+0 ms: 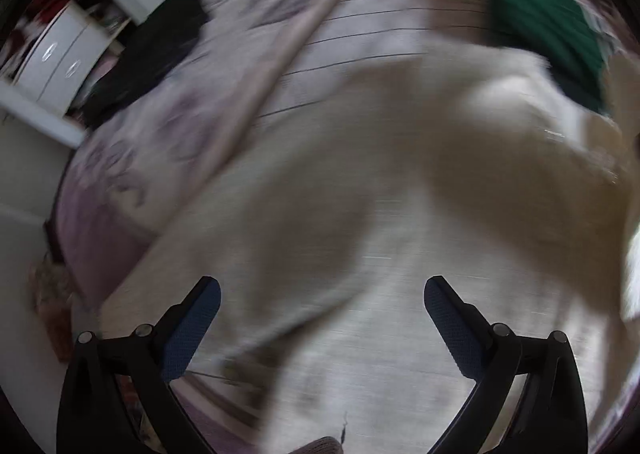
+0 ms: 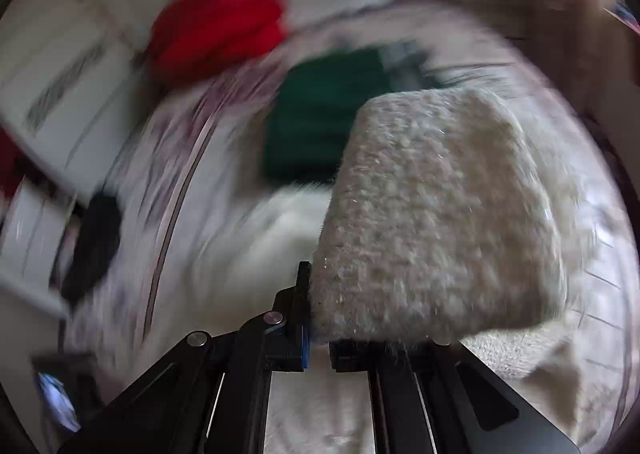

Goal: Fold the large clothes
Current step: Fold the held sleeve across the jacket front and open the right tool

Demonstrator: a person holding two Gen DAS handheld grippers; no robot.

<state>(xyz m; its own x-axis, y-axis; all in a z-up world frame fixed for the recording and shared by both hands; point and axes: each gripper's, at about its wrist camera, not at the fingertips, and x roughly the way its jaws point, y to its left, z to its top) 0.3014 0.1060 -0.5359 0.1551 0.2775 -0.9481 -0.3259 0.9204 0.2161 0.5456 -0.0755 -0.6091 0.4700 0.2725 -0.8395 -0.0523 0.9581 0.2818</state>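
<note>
A large cream fuzzy garment (image 1: 360, 181) lies spread over the bed, blurred by motion. My left gripper (image 1: 322, 294) is open and empty just above its near part. My right gripper (image 2: 314, 294) is shut on a fold of the same cream garment (image 2: 436, 221) and holds that fold lifted above the bed. The fold covers the right finger; only the left finger (image 2: 302, 294) shows.
The bed has a floral and striped cover (image 1: 360, 25). A dark green garment (image 1: 548, 29) lies at the far right, also in the right wrist view (image 2: 320, 117). A black garment (image 1: 152, 53) lies at the left edge. A red garment (image 2: 216, 21) lies beyond. White drawers (image 1: 60, 57) stand left.
</note>
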